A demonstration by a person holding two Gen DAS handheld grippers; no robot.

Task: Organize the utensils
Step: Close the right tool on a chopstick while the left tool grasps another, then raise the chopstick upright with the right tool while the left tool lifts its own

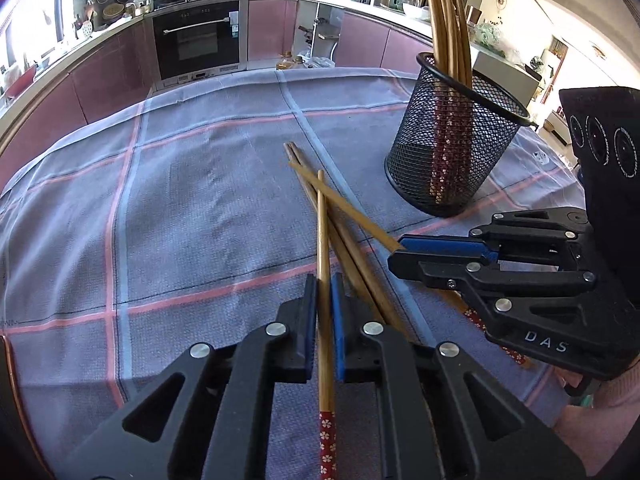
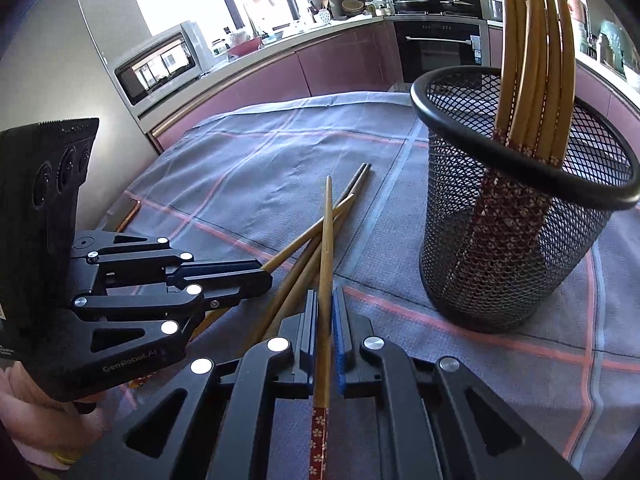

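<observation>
Jaws of left gripper (image 1: pixel 324 280) and right gripper (image 2: pixel 325 294) each clamp a slender bamboo chopstick (image 1: pixel 323 240).

I read "DAS" in pale letters on the black body of the right gripper (image 1: pixel 394 258). The left gripper (image 2: pixel 266 276) body shows "GenRoboLAI", its end unclear.

Left gripper (image 1: pixel 324 280) fingers clamped on chopstick (image 1: pixel 322 240); right gripper (image 2: pixel 325 296) likewise on another chopstick (image 2: pixel 327 240), both angled downward.
</observation>
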